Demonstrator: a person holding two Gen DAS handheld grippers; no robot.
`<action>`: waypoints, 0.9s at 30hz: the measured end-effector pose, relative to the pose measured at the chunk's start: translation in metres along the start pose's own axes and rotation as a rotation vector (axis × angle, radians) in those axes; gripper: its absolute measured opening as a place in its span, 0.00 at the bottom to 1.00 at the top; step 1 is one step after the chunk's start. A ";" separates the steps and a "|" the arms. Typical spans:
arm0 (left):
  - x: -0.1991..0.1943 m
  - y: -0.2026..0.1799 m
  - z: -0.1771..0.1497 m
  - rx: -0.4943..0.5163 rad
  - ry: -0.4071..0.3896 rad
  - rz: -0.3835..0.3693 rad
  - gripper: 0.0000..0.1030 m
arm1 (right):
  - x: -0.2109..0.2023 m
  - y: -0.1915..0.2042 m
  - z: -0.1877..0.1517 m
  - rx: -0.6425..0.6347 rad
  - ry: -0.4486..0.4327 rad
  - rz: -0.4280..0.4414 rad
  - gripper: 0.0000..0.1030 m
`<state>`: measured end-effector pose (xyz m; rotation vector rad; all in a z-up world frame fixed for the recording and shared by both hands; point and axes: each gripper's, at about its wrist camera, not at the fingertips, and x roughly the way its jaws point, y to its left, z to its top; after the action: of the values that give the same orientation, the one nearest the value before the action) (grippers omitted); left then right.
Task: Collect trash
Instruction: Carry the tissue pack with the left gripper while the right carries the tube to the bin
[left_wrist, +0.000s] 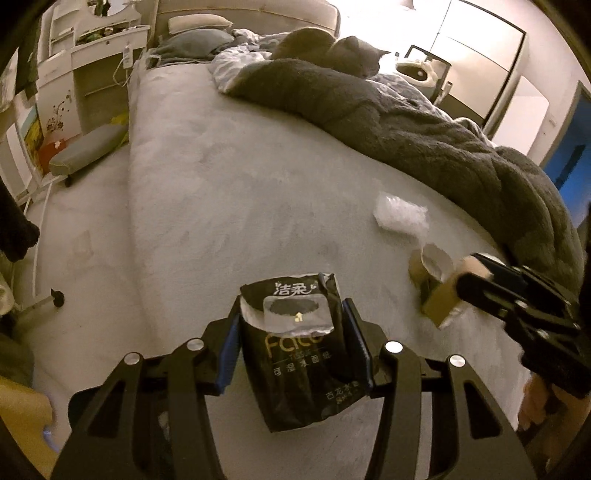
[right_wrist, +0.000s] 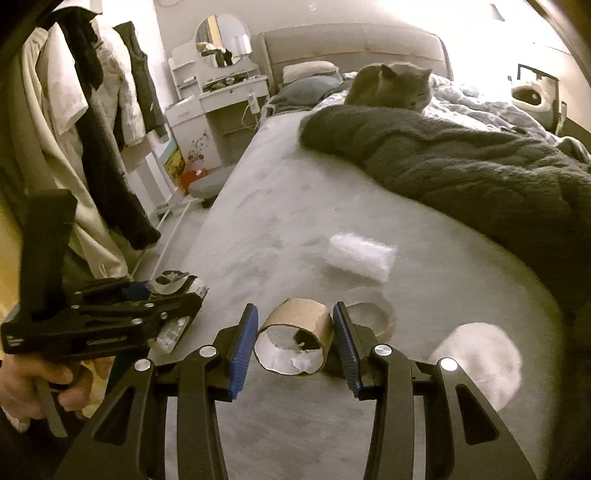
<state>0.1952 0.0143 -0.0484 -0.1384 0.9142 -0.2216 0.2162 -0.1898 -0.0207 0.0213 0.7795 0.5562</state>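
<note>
My left tongs clamped on black tissue pack, sides pinched; soft, light, crushable film, torn top open, white tissue showing inside. My right tongs clamped on cardboard tube across its wall; light, hollow, dents easily, paper scrap stuck in bore. Both held over bed. White plastic wrap on sheet at 12 o'clock from tube, flimsy, grip by edge. No bin in view. Cat far at 1 o'clock

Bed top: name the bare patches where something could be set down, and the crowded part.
Free: the grey sheet between the bed's left edge and the dark blanket. Crowded: near the grippers, around the white wad, cardboard ring and pale round pad.
</note>
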 end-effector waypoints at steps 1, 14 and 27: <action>-0.002 0.001 -0.002 0.007 -0.003 -0.002 0.52 | 0.004 0.003 0.000 0.005 0.008 0.012 0.42; -0.030 0.028 -0.026 0.057 -0.027 -0.016 0.53 | 0.027 0.047 0.011 -0.031 0.049 0.061 0.42; -0.047 0.082 -0.049 0.014 0.011 0.043 0.53 | 0.052 0.109 0.024 -0.094 0.065 0.125 0.42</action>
<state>0.1390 0.1046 -0.0590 -0.1040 0.9250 -0.1887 0.2111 -0.0674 -0.0142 -0.0356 0.8187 0.7143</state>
